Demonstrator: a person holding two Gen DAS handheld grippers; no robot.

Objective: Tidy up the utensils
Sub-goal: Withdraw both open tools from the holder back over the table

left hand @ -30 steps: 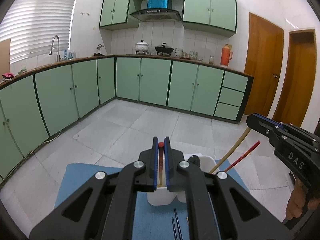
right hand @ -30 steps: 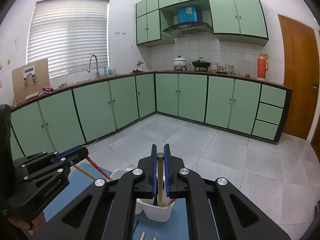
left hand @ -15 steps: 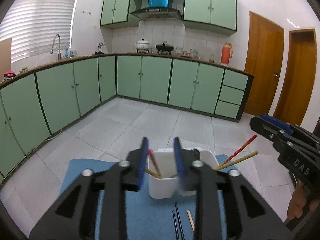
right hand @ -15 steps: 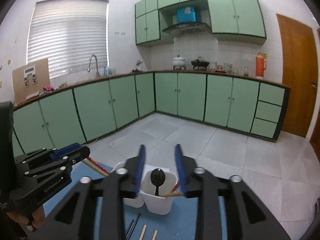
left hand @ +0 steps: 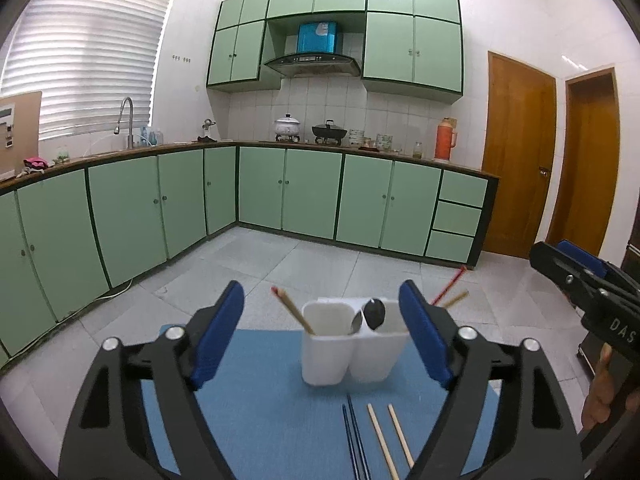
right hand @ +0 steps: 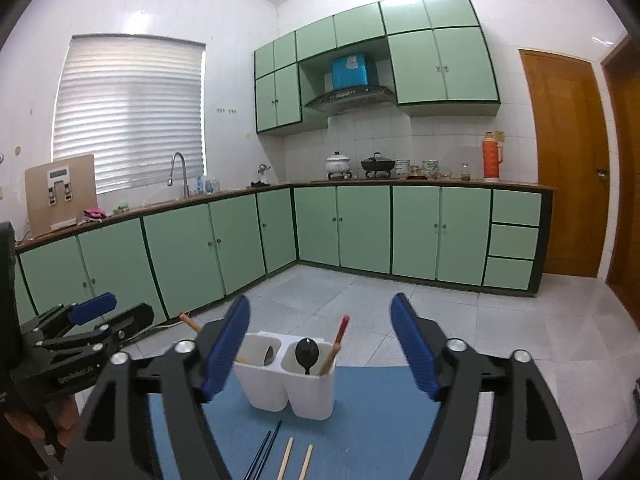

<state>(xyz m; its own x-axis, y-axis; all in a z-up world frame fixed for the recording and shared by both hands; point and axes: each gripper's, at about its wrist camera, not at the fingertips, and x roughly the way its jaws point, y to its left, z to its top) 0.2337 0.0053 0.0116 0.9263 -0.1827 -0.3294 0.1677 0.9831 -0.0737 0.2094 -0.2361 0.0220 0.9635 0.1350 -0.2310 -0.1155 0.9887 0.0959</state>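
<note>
A: Where are we holding the grippers?

B: We are hovering both over the blue mat (left hand: 264,412), which is lying on the tiled floor. The left gripper (left hand: 320,334) is standing wide open and empty, and the right gripper (right hand: 320,346) is doing the same, jaws spread, nothing between the pads. We are framing the holder (left hand: 352,350) between the fingers of each, probably so we are seeing its compartments and the loose sticks at once.

A: And the holder is sitting where?

B: It is standing upright near the far edge of the mat, a white twin-cup caddy. The left cup is carrying a red-tipped chopstick (left hand: 290,309) that is leaning out to the left. The right cup is keeping a black spoon (right hand: 307,354) and another pair of sticks leaning to the right. We are judging that the lean comes from the sticks being longer than the cups are deep.

A: What is waiting?

B: The dark chopsticks (left hand: 354,440) and the bamboo chopsticks (left hand: 390,436) are lying flat on the mat just in front of the holder, side by side, pointing toward it. We are reckoning they go in next, and thin sticks lying flat are asking for a low, careful pinch.

A: Any risk?

B: A nudge could be tipping the light holder.
</note>
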